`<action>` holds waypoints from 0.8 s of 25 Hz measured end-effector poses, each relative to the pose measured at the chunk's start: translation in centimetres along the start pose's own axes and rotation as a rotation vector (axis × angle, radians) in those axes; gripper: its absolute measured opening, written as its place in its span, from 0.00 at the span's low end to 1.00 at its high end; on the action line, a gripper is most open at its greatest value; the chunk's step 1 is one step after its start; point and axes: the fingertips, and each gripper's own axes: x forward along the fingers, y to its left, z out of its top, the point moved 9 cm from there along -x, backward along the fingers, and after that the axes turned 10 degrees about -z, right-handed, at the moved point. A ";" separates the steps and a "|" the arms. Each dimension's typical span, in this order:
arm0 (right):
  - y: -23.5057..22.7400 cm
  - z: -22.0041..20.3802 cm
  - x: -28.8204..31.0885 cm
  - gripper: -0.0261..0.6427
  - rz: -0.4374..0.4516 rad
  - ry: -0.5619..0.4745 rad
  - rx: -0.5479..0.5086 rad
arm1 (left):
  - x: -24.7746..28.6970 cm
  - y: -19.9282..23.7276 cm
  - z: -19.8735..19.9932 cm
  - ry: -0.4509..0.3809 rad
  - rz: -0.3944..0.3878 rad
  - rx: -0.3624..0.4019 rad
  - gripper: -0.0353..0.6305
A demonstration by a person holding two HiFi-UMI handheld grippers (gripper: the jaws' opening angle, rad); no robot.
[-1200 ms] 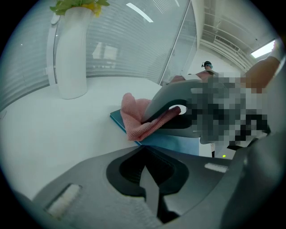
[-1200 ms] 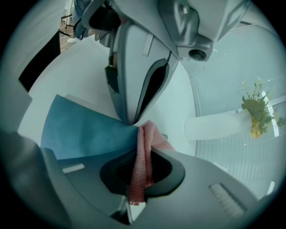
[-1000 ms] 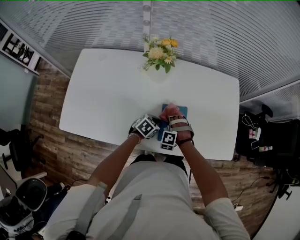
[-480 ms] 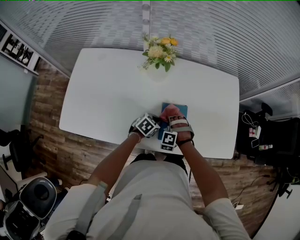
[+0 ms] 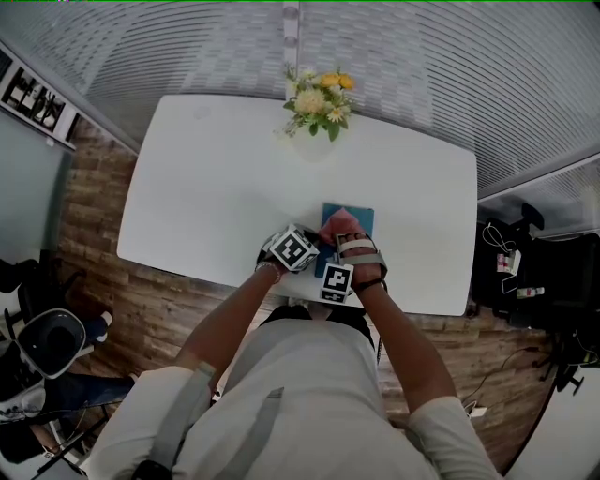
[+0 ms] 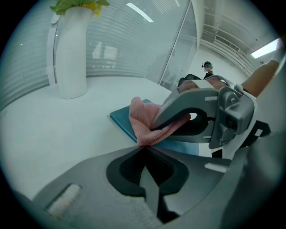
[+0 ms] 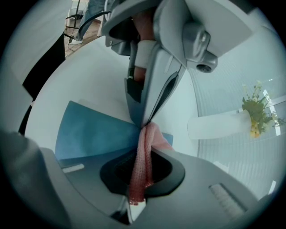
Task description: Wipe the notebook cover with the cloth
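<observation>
One pink cloth in the right gripper, atop the notebook.

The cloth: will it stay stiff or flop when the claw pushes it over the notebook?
Probably floppy: the cloth folds thin in the shut right claw. Its open weave may bunch rather than slide on the notebook.

- In the head view only the far strip of the notebook shows. The cloth, both hands and the marker cubes cover the rest.
- The cubes also hide both grippers' jaws there.
- In the left gripper view, the right gripper covers part of the cloth and notebook, and the left gripper body hides the notebook's near edge.
- The flowers are cut off by the top edge.
- A person at lower left is cut by the edge and too small to make out.
</observation>
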 end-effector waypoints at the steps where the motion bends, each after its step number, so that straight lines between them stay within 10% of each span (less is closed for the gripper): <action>1: 0.0 0.0 0.0 0.04 0.002 0.001 -0.001 | 0.0 0.0 0.0 0.001 0.000 -0.001 0.05; 20: 0.8 0.2 -1.2 0.04 0.007 -0.002 0.003 | 0.1 -0.2 -0.1 -0.002 0.001 0.003 0.05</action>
